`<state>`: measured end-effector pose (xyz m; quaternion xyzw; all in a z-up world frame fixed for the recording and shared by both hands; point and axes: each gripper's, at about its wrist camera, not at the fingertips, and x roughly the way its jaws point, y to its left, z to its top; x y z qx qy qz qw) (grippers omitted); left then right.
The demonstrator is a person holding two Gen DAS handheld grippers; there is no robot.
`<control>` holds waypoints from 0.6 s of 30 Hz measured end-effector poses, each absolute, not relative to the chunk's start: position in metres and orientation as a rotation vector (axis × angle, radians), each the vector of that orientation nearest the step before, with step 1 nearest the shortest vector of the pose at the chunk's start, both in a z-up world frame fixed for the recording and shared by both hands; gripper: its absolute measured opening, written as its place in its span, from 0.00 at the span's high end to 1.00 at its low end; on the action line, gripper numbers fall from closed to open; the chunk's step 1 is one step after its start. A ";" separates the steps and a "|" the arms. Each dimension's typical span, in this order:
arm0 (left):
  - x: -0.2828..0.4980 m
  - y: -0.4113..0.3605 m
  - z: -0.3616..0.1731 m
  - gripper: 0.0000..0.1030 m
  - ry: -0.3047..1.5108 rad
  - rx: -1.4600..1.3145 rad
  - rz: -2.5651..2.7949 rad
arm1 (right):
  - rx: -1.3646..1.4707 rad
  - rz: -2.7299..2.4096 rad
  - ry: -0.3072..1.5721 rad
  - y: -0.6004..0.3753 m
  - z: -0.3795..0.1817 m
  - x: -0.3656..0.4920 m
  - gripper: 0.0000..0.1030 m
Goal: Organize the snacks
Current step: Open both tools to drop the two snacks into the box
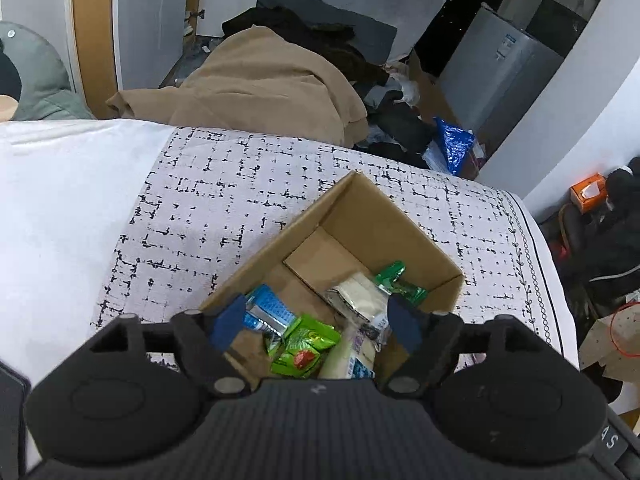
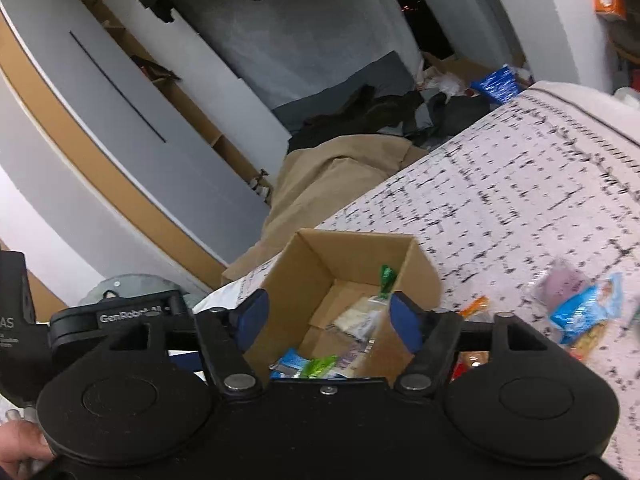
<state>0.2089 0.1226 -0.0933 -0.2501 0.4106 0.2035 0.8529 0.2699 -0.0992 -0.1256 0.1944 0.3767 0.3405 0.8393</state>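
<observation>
left wrist view: the left gripper (image 1: pixel 316 320) hangs spread wide and empty over the cardboard box (image 1: pixel 384 216) on the patterned bedspread (image 1: pixel 240 184); snack packets (image 1: pixel 308 344) lie inside the box.

right wrist view: the right gripper (image 2: pixel 325 320), also released, hovers above the same box; loose snacks (image 2: pixel 580 312) sit on the bedspread nearby.

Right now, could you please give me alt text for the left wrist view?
An open, empty left gripper hovers over a cardboard box on a patterned bedspread. Inside lie green packets, a blue packet and a white packet.
</observation>
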 end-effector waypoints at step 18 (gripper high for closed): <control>0.187 0.091 -0.066 0.00 0.846 -0.489 0.360 | 0.363 0.549 0.761 -0.181 -0.101 0.248 0.03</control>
